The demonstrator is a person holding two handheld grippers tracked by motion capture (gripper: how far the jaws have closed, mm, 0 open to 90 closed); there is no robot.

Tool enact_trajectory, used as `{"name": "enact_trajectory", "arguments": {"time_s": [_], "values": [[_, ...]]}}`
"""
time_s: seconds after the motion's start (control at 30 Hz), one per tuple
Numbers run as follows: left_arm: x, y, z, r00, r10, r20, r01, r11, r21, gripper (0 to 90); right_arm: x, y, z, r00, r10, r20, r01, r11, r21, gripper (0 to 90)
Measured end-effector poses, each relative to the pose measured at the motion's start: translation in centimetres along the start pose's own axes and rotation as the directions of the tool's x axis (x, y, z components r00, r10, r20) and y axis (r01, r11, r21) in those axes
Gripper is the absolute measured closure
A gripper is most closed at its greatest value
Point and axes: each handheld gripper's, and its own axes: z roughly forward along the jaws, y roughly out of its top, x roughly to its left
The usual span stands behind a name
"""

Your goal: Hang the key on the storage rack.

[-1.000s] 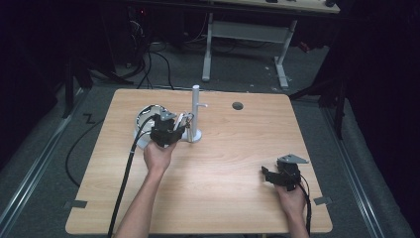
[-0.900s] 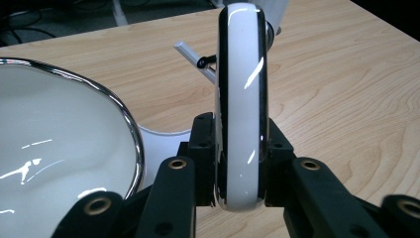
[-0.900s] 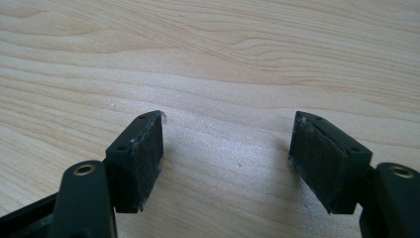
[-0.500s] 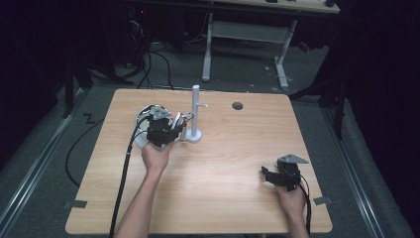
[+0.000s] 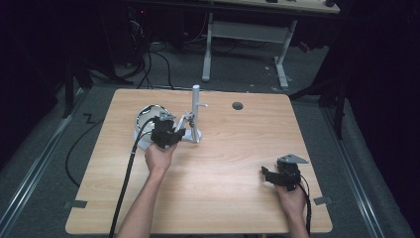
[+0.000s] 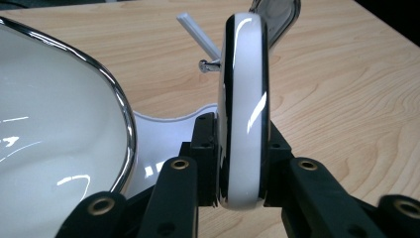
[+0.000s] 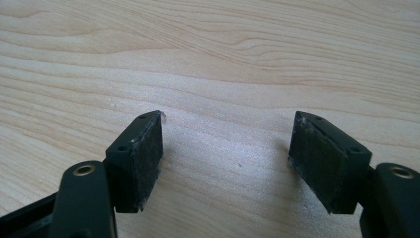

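Left gripper [image 6: 242, 186]: its own view shows the fingers [image 6: 205, 148] clamping a white plate [image 6: 243, 114] edge-on, centre frame.
Right gripper [image 7: 225, 153]: fingers spread, bare surface [image 7: 237, 59] between.

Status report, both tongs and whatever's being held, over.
Left tongs shut on white cup handle, beside the peg stand. Right tongs open, empty, over bare table. Nothing in the way.

Two grippers [image 5: 171, 133] [image 5: 270, 174], one white stand [image 5: 195, 111] (perhaps one headset [image 6: 243, 114])

Stand [image 5: 196, 111] behind table [image 5: 223, 163] centre; bowl [image 5: 147, 118] left of it.
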Motion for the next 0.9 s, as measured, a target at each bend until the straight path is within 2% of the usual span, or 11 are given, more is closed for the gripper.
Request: {"name": "enact_trajectory", "arguments": {"time_s": [0.3,0.67,0.9], "values": [[-0.4,-0.7,1.0,0.9998,0.021,-0.003,-0.021,0.999,0.04,73.7,0.0,0.0,0.0,1.0,0.0,0.0,0.0,1.0,0.0,29.4],[-0.6,-1.3,1.6,0.9995,0.031,-0.006,-0.03,0.9979,0.057,73.1,0.0,0.0,0.0,1.0,0.0,0.0,0.0,1.0,0.0,29.4],[-0.5,-1.4,1.3,0.9995,0.029,-0.011,-0.028,0.9982,0.053,64.4,0.0,0.0,0.0,1.0,-0.001,0.0,0.001,1.0,0.0,29.3]]}}
